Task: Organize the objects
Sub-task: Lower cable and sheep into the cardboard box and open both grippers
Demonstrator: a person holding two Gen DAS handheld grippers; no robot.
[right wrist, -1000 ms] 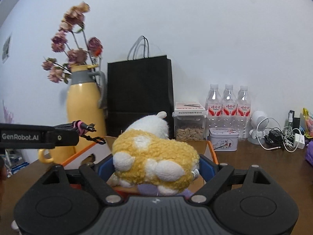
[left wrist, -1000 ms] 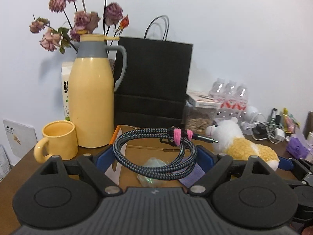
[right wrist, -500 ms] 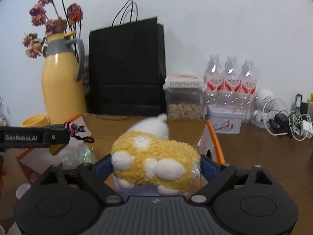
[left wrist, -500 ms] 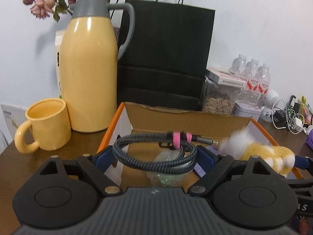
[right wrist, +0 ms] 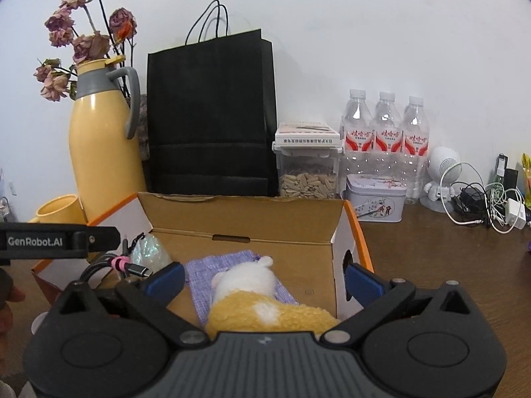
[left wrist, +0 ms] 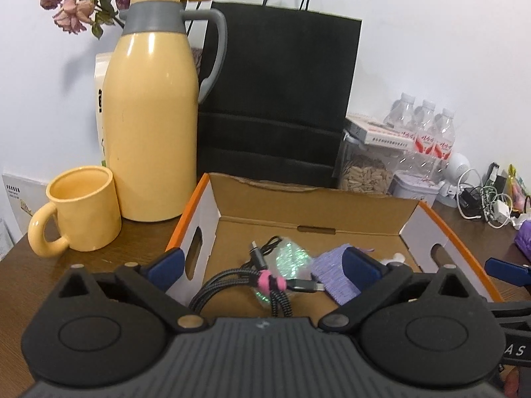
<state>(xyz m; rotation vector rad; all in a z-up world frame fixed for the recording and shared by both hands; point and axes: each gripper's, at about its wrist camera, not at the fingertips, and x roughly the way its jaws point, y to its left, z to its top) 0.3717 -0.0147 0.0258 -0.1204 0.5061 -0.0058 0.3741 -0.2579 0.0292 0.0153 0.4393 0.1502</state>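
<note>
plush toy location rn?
Right wrist view: the plush toy lies inside the cardboard box, on the purple cloth, between the open right gripper's fingers; the coiled cable is to its left.

Yellow thermos beside mug, black bag behind.

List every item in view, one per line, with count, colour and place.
cardboard box: one, brown with orange edges, table centre.
coiled cable: one, dark braided, pink tie, in box.
plush toy: one, yellow and white, in box.
purple cloth: one, under plush toy.
iridescent bag: one, green, in box.
thermos jug: one, yellow, behind mug.
mug: one, yellow, left of box.
paper bag: one, black, behind box.
water bottles: three, clear, right.
seed container: one, clear.
tin: one, white.
left tool: open.
right tool: open.
</note>
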